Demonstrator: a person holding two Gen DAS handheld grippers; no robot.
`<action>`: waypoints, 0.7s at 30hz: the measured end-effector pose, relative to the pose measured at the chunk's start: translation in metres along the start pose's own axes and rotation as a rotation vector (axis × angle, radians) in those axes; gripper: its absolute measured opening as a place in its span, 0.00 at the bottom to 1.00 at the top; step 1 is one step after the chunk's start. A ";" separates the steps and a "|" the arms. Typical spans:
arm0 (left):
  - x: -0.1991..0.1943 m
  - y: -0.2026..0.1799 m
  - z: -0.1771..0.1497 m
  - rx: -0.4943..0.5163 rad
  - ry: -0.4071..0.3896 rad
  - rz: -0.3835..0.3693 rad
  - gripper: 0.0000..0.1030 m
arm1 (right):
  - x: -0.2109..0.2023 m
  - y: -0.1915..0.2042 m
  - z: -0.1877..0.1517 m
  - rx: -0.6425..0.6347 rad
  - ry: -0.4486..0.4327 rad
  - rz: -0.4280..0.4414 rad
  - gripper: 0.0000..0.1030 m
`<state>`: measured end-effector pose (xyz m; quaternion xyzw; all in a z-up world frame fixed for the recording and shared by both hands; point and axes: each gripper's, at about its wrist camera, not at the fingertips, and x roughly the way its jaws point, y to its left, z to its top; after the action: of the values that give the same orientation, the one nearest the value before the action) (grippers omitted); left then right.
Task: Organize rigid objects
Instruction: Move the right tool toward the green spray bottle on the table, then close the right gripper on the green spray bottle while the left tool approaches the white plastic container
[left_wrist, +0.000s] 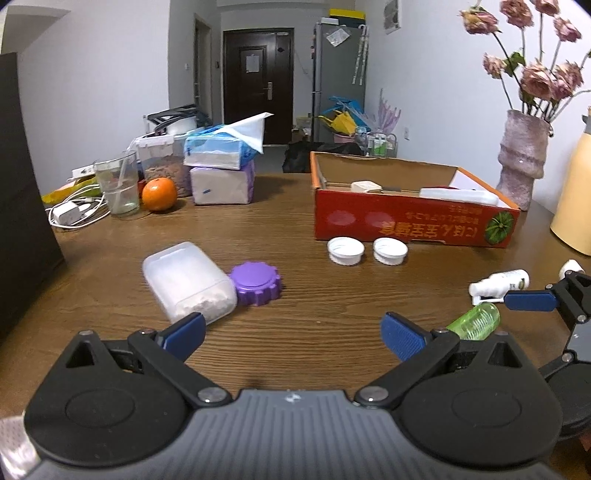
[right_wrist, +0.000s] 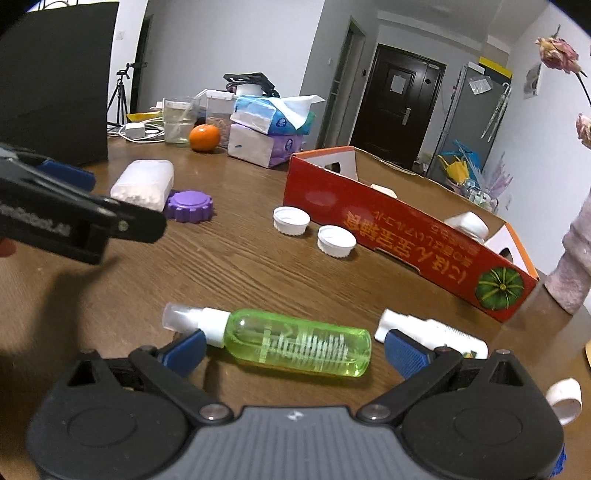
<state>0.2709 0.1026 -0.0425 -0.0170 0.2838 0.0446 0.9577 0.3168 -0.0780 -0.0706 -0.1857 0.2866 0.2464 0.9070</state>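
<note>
Your left gripper (left_wrist: 291, 334) was spread wide and held nothing, with the frosted plastic box (left_wrist: 188, 282) and purple ridged cap (left_wrist: 256, 283) ahead to its left. Your right gripper (right_wrist: 293, 347) was also spread and empty, and it was clearly the nearer: the green translucent spray bottle (right_wrist: 295, 347) lay just ahead between its fingers, long axis crosswise, nozzle leftward. Its view showed the whole bottle; the left view caught only one end. The red cardboard box (right_wrist: 406, 236) sat beyond.
</note>
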 end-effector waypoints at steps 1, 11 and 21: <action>0.000 0.003 0.000 -0.005 0.001 0.002 1.00 | 0.003 0.000 0.001 0.003 0.001 0.002 1.00; 0.002 0.011 0.001 -0.025 0.007 0.008 1.00 | 0.021 -0.009 0.013 0.045 0.012 0.019 0.95; 0.008 0.021 0.002 -0.060 0.029 0.034 1.00 | 0.031 -0.023 0.033 0.159 -0.041 0.042 0.96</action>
<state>0.2764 0.1242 -0.0451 -0.0414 0.2963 0.0691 0.9517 0.3657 -0.0700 -0.0605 -0.1018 0.2903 0.2456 0.9193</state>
